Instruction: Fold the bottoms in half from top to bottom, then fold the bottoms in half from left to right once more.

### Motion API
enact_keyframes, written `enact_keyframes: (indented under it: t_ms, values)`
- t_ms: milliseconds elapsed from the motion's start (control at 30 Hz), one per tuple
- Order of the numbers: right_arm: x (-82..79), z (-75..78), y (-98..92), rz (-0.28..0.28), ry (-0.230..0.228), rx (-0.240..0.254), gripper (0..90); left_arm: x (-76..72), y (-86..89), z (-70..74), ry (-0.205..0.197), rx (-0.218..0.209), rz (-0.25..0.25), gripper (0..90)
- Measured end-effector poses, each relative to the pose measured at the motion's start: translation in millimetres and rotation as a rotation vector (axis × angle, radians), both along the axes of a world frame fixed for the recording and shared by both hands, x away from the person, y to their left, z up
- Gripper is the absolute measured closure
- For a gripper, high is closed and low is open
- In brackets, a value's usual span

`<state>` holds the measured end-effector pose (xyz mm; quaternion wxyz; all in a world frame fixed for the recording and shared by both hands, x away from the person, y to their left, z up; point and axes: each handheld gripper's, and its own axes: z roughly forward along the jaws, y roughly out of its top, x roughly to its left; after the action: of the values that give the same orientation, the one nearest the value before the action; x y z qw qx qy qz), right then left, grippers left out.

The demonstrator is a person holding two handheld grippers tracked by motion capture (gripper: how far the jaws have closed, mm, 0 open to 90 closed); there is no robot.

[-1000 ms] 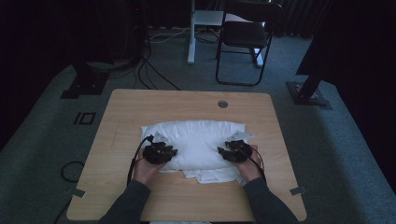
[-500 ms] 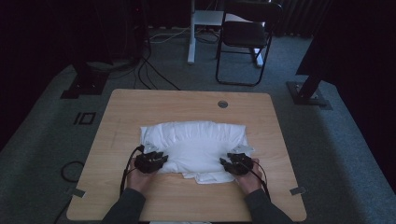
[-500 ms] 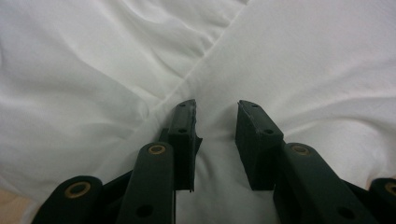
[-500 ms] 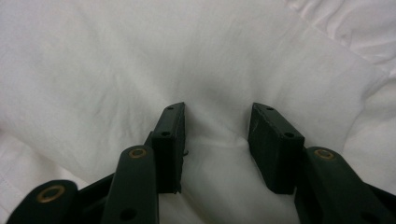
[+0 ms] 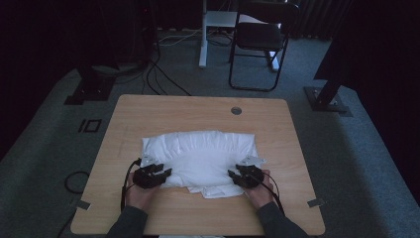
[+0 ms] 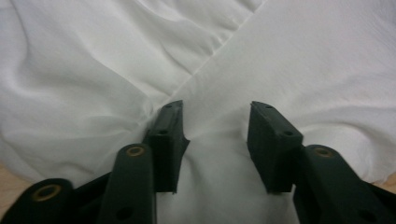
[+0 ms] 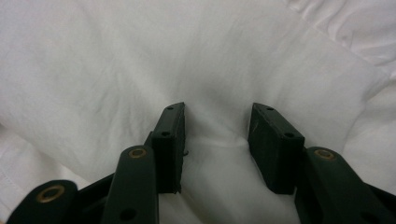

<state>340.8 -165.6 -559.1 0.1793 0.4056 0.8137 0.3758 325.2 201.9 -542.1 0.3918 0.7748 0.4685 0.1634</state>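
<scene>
White pillow (image 5: 200, 156), mid-table (image 5: 148, 109), long axis side to side. My left gripper (image 5: 159, 176) and right gripper (image 5: 237, 177) sat at its near corners; left jaws just widened, both pairs apart over slack cloth.

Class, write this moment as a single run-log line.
left gripper: open, jaws just opening over white pillow | right gripper: open, cloth between jaws | both at pillow's near edge | wooden table

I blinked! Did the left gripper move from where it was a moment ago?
Yes. The left gripper slid back toward the table's near edge, off the pillow's middle; its jaws just opened wider.
</scene>
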Motion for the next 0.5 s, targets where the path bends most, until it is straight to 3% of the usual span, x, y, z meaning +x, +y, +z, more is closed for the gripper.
enact_keyframes:
  t_ms: [133, 233, 300, 433, 500]
  values:
    - [0.1, -0.1, -0.2, 0.001, 0.001, 0.001, 55.4, -3.0, 2.1, 5.8, -0.045, -0.033, 0.009, 42.2]
    - [0.1, -0.1, -0.3, 0.001, 0.001, 0.002, 55.4, -2.9, 6.2, 12.4, -0.09, -0.082, 0.05, 32.2]
    - [0.1, -0.2, -0.2, 0.0, 0.0, 0.002, 55.4, 0.1, 9.5, 16.5, -0.109, -0.088, 0.09, 26.8]
    - [-0.2, -0.3, 0.0, -0.002, 0.0, 0.001, 55.4, 8.5, 16.0, 17.3, -0.106, -0.081, 0.183, 17.2]
    - [-0.1, -0.3, -0.1, -0.001, -0.001, 0.002, 55.3, 14.8, 22.5, 13.9, -0.079, -0.107, 0.229, 14.6]
